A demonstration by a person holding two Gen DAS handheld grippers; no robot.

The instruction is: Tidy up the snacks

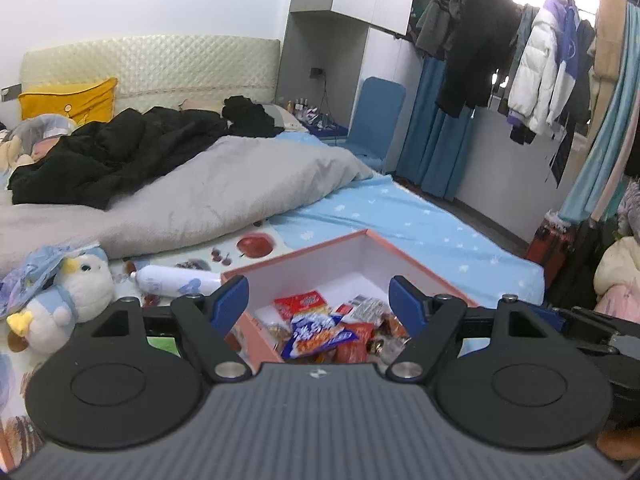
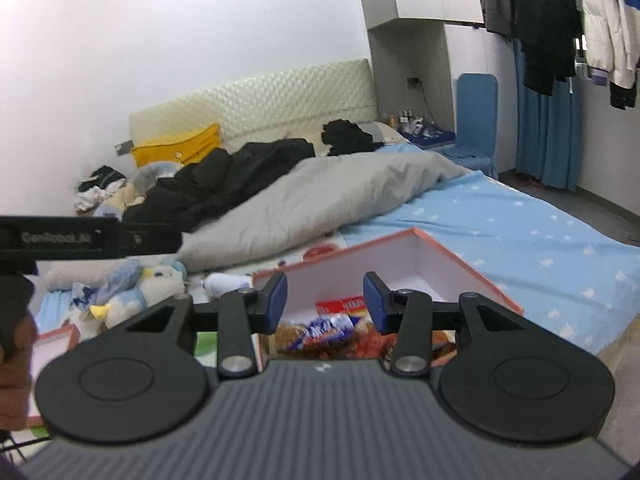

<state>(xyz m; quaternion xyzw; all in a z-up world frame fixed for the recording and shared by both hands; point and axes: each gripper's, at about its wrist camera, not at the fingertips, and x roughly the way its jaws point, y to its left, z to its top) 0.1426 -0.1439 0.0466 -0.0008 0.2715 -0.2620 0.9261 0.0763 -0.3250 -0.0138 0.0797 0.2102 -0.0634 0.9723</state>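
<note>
The left black two-finger gripper with blue rubber pads (image 1: 319,300) is level, its jaws spread wide with nothing between them. The right black two-finger gripper with blue pads (image 2: 325,298) is also parted, more narrowly, and grips nothing. Part of the left gripper's black body shows at the left edge of the right wrist view.

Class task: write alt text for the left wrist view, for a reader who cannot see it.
An open left gripper, holding nothing, hovers above a pink box of wrapped snacks on a bed. A white bottle and a plush penguin lie to the left, with a grey duvet behind them.
</note>
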